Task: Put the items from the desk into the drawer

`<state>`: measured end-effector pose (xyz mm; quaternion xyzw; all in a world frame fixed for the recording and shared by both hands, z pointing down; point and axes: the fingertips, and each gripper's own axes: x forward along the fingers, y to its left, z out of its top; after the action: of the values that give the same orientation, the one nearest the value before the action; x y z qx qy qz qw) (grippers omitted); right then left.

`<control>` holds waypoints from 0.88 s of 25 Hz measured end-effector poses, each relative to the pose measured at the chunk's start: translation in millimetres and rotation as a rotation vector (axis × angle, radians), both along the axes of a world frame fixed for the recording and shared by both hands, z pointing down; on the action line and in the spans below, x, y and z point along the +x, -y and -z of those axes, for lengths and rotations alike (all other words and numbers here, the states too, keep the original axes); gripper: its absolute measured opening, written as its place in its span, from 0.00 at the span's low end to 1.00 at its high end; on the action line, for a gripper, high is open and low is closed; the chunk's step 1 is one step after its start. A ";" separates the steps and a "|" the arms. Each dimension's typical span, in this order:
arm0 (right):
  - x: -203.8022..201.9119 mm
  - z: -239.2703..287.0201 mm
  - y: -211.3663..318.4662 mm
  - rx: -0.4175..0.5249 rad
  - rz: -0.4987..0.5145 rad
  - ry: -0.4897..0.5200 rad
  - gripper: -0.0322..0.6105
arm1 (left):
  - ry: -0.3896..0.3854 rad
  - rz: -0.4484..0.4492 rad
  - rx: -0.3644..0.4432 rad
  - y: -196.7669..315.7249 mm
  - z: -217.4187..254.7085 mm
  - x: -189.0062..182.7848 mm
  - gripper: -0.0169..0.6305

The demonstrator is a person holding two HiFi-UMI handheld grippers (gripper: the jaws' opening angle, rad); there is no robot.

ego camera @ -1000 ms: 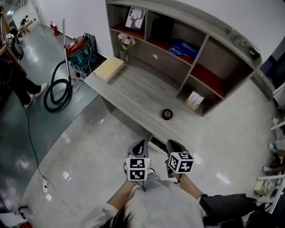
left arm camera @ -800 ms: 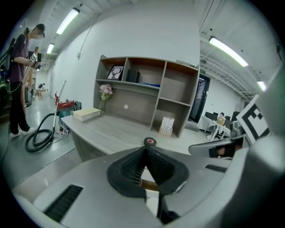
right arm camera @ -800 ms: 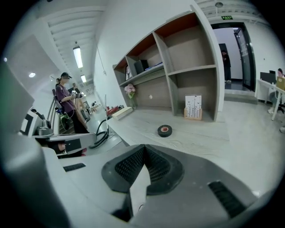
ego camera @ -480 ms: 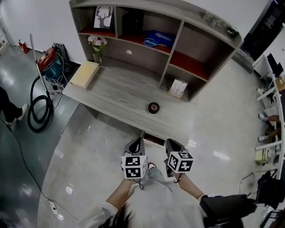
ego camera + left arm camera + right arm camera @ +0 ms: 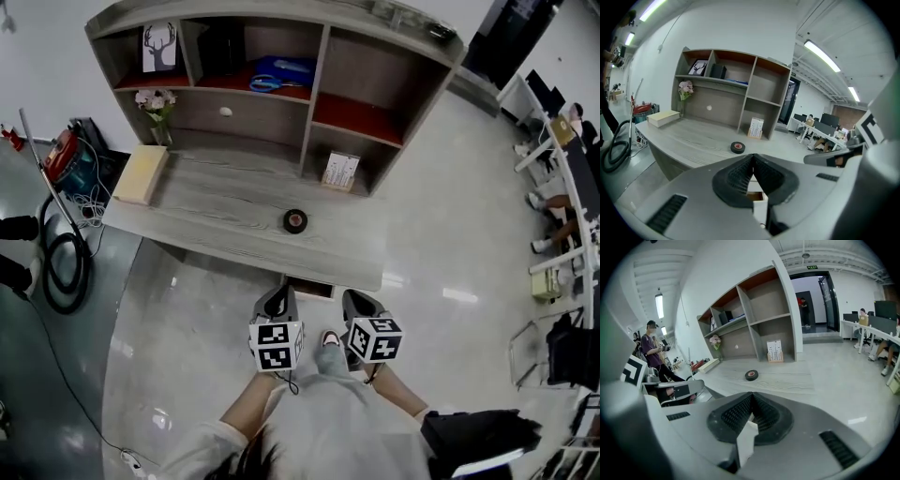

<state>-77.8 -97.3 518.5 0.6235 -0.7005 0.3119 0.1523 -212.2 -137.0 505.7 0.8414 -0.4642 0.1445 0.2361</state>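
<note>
Tools at rest before a worktop. The left tool (image 5: 753, 158) has its jaws pressed together, the ribbed pads meeting at the tip with nothing between them. The right tool (image 5: 751, 398) is likewise pressed together and empty. Both are held side by side close to the person's body, over the floor (image 5: 187, 309) just in front of the worktop (image 5: 225, 202), pointing toward it without touching it.

The drawer (image 5: 307, 286) sits under the worktop's front edge, just ahead of the tools, and appears pulled out a little. The tape (image 5: 295, 220), a black roll, lies flat on the worktop near that front edge, well apart from both tools.

A pale box (image 5: 141, 173) lies at the worktop's left end, with a vase (image 5: 157, 108) of flowers behind it. The shelf (image 5: 319, 94) stands along the back of the worktop. Its lower right compartment holds an upright white card (image 5: 340, 171), and a deer picture (image 5: 159, 47) stands in the upper left compartment. A vacuum (image 5: 61, 159) rests on the floor to the left of the worktop.
</note>
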 end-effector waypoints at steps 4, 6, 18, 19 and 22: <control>7.8 -0.3 1.3 0.002 -0.011 0.007 0.05 | -0.022 -0.016 0.014 2.0 4.8 11.0 0.05; 9.7 0.7 2.8 0.003 -0.007 0.008 0.05 | -0.018 -0.016 0.016 3.8 5.2 14.4 0.06; 35.1 0.6 10.4 0.008 0.000 0.016 0.05 | -0.040 0.006 0.002 17.0 -2.5 34.0 0.26; 37.3 -0.7 10.9 0.005 0.000 0.017 0.05 | -0.041 0.012 0.000 19.3 -4.0 34.8 0.28; 43.3 -4.6 12.5 -0.003 0.000 0.025 0.05 | -0.029 0.029 -0.003 27.1 -9.6 36.6 0.32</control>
<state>-34.5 -109.8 523.0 0.6191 -0.7020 0.3210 0.1445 -175.6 -164.1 515.4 0.8363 -0.4726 0.1296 0.2459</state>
